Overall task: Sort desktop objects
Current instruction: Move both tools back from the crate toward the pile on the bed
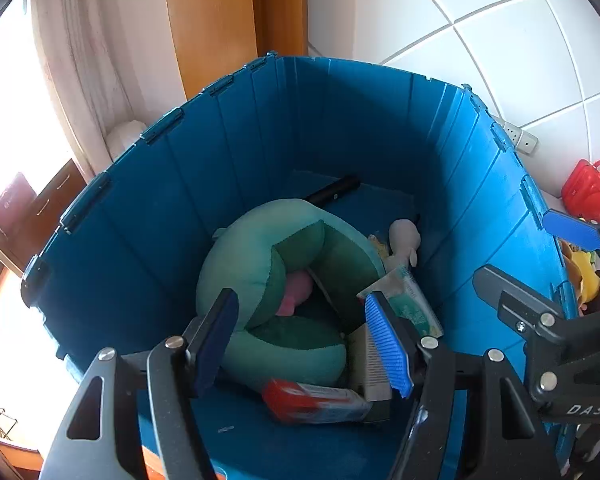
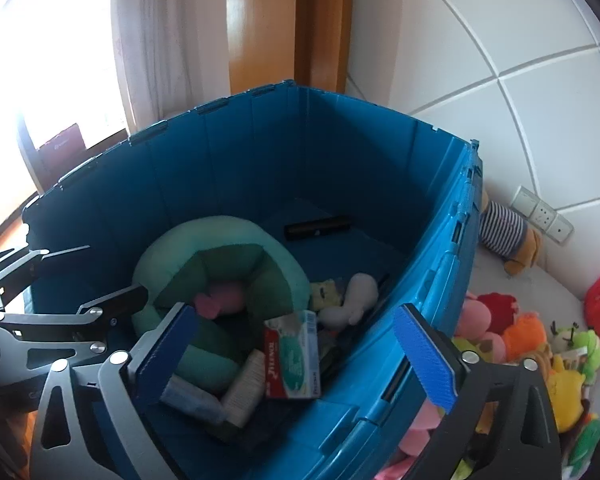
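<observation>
Left gripper (image 1: 304,340): hovering over the blue bin (image 1: 112,216), fingers spread wide, nothing btwn them.
Right gripper (image 2: 296,354): also hanging over the bin, jaws spread wide, gripping nothing; 1 finger is sitting inside the bin's rim, the other outside its right wall.
Bin contents: green plush cushion (image 1: 260,256) is curling round a pink toy (image 1: 296,294) in the middle of the bin floor.
Far corner: black cylinder (image 1: 334,191) is lying flat by the bin's back wall.
Right wall: grey plush (image 1: 404,240) is leaning near it, yellow bit just beside.
Near edge: red-and-white toothpaste box (image 1: 314,400) is lying flat; a white box (image 1: 370,364) is touching it, a green-and-white box (image 2: 294,354) is tilting beside.
Outside bin, right: pile of plush toys (image 2: 540,352) is sitting on the white surface; striped plush (image 2: 502,228) is lying by the wall socket (image 2: 540,212); red basket (image 1: 590,190) near the wall.
</observation>
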`<state>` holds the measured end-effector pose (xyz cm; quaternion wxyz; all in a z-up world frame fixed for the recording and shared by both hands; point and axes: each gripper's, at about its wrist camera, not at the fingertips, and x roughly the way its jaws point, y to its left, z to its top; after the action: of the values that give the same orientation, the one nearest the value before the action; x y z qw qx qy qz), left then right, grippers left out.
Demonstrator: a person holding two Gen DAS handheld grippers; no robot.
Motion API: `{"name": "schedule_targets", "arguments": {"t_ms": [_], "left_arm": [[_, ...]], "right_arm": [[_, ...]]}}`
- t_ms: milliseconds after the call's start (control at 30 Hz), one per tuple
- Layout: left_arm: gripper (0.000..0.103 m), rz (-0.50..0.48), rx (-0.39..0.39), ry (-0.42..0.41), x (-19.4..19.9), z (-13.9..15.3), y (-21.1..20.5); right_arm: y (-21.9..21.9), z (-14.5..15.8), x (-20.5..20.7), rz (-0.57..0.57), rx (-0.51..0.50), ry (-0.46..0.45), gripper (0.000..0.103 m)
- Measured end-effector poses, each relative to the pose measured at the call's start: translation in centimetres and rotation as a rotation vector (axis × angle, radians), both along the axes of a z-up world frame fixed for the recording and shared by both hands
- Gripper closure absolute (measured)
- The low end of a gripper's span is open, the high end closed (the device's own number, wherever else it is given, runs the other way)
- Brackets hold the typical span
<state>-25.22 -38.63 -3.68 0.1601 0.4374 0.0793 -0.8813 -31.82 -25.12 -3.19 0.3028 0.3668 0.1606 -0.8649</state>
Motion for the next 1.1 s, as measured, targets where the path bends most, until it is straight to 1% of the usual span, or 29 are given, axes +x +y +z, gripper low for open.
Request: {"name": "schedule_targets", "arguments": {"t_ms": [133, 300, 533, 667, 900, 1067, 1100], "left_arm": [[0.038, -0.004, -0.006, 0.002, 0.5, 0.0, 0.1], [0.038, -0.011, -0.022, 0.024, 1.7, 0.6, 0.4], [0.038, -0.023, -0.044, 0.065, 3.7, 2.0, 1.4], [0.038, -0.063, -0.036, 0.097, 4.8, 2.9, 2.6], [0.038, -0.136, -0.062, 0.126, 6.1, 4.1, 5.8], [0.038, -0.226, -0.070, 0.173, 7.2, 5.1, 9.8], [0.037, -0.249, -0.062, 0.180, 7.4, 5.2, 10.9]], "right_arm": [[0.1, 0.4, 0.7, -0.015, 0.000, 0.016, 0.001], [0.7, 1.0, 1.7, -0.041, -0.002, 0.040, 0.001], [2.8, 2.3, 3.6, -0.106, -0.031, 0.073, 0.000], [4.8, 3.1, 4.8, -0.155, -0.057, 0.087, 0.000], [9.0, 3.5, 7.6, -0.260, -0.077, 0.107, 0.000], [14.3, 3.4, 9.6, -0.379, -0.093, 0.113, 0.000], [15.3, 3.4, 9.9, -0.400, -0.093, 0.114, 0.000]]}}
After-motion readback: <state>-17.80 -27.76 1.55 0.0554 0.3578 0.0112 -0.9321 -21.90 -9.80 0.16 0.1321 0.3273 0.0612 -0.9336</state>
